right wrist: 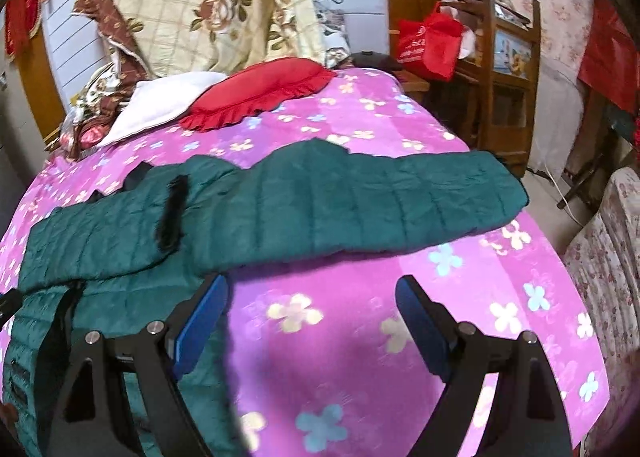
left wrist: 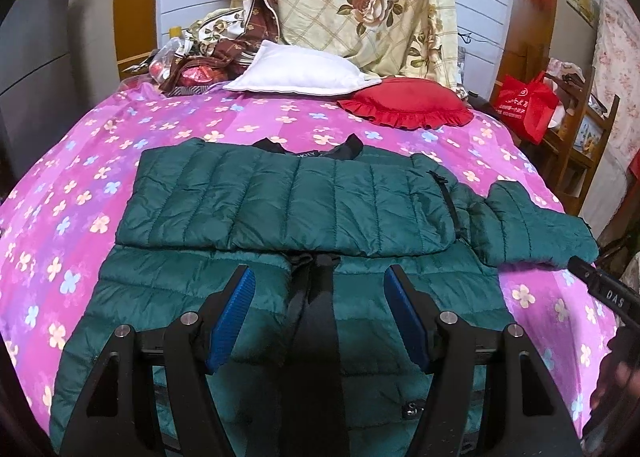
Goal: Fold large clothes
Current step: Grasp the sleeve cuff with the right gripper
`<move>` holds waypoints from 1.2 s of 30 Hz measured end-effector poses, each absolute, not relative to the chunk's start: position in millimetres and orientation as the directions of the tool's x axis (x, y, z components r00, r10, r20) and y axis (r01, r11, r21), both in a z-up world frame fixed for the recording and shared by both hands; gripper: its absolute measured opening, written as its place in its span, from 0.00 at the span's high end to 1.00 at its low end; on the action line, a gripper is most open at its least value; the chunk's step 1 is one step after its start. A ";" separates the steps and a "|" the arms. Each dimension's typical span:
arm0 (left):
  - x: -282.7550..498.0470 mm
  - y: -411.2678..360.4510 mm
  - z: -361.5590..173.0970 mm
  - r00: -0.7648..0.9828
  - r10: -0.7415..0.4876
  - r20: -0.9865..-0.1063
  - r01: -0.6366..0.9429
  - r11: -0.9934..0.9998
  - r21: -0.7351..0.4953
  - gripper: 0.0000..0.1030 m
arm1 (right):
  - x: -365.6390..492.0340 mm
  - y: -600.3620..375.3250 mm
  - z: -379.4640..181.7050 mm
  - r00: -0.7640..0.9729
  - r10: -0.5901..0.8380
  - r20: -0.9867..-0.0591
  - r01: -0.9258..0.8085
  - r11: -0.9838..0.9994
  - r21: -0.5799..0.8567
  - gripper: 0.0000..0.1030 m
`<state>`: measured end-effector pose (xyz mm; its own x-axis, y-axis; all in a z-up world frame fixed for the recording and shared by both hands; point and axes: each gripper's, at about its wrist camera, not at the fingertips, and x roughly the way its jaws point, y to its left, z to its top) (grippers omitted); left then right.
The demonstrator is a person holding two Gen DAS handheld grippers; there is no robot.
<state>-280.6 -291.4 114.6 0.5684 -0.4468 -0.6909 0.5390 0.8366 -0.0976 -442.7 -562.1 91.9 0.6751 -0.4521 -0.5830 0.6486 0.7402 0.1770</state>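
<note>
- Left claw (left wrist: 320,317) hangs just over the near half of the green puffer jacket (left wrist: 288,201), jaws spread wide, nothing between the pads. It's pointing down at the black zipper strip (left wrist: 304,293) that runs right up the gap between its fingers.
- The jacket lies flat on the pink flowered bedspread (left wrist: 100,161). The far part is already doubled over toward the claw, so its folded edge lies just ahead of the left fingertips, with the collar (left wrist: 312,149) beyond that.
- Further back are a white pillow (left wrist: 296,73) and a red frilly cushion (left wrist: 404,103), well clear of the jacket.
- One sleeve (right wrist: 360,201) sticks out to the right, lying across the bedspread just ahead of the right claw (right wrist: 312,321).
- Right claw is also released and empty, with bare bedspread under it and the jacket body just beside its left finger.
- Handling guess: puffy quilted nylon, so light, soft and squashy, probably a bit slick. It'll likely spring back open after a fold rather than stay creased.
- I'd pinch a thick bit, like the sleeve's cuff end or a stitched seam. A thin pinch of shell fabric may just slide out.
</note>
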 end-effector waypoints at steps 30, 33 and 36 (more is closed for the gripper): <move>-214.9 -278.0 80.5 0.618 -0.305 -0.725 0.440 0.898 -0.002 0.52 | -449.7 -794.1 18.2 0.435 -0.582 -0.687 0.897 0.348 0.273 0.35; -211.2 -273.7 78.0 0.616 -0.293 -0.731 0.431 0.902 0.002 0.52 | -444.7 -795.7 22.1 0.443 -0.584 -0.680 0.889 0.384 0.250 0.77; -207.9 -267.2 77.5 0.617 -0.284 -0.734 0.420 0.908 0.002 0.52 | -450.9 -790.0 37.5 0.500 -0.572 -0.650 0.858 0.428 0.284 0.85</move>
